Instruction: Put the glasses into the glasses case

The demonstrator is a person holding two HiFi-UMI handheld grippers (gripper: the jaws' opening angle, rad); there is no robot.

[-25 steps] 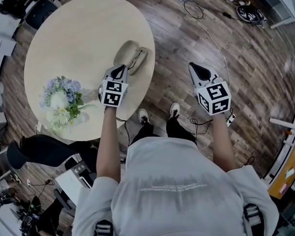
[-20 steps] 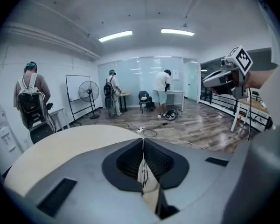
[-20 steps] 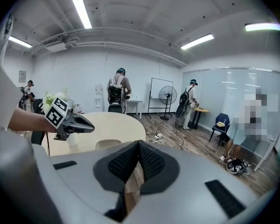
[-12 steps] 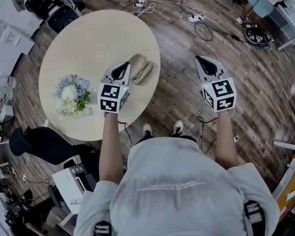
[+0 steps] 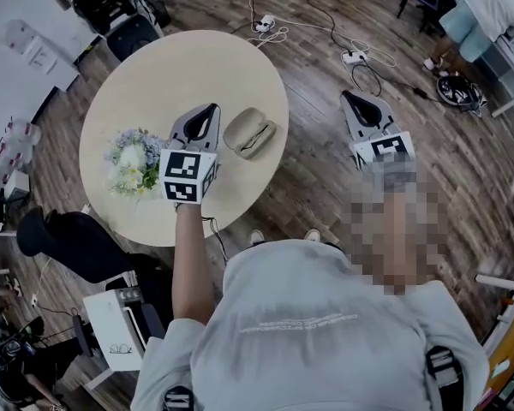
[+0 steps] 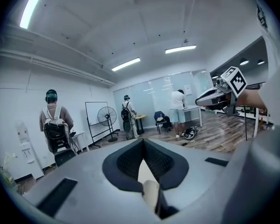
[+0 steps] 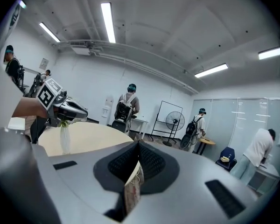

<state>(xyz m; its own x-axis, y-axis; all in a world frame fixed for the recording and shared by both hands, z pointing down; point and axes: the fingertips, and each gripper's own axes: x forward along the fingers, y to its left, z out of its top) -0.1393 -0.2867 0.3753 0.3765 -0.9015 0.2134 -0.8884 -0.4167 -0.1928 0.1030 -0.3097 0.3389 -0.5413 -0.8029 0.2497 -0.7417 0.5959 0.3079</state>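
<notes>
A beige glasses case (image 5: 250,133) lies on the round table (image 5: 154,75), near its right edge. A thin dark line runs across the case; it is too small to tell whether that is the glasses. My left gripper (image 5: 212,108) hovers just left of the case with its jaws shut and nothing in them. My right gripper (image 5: 348,98) is held off the table over the wooden floor, also shut and empty. Both gripper views look level into the room, so the case is hidden in them. The left gripper view catches the right gripper (image 6: 210,98).
A vase of flowers (image 5: 134,157) stands on the table to the left of my left gripper. Cables and a power strip (image 5: 355,57) lie on the floor beyond the table. Chairs and desks ring the room, and several people stand far off.
The left gripper has drawn back from the case to its left side. Both grippers have risen and the head view has shifted, so the table sits lower and further right in the picture.
</notes>
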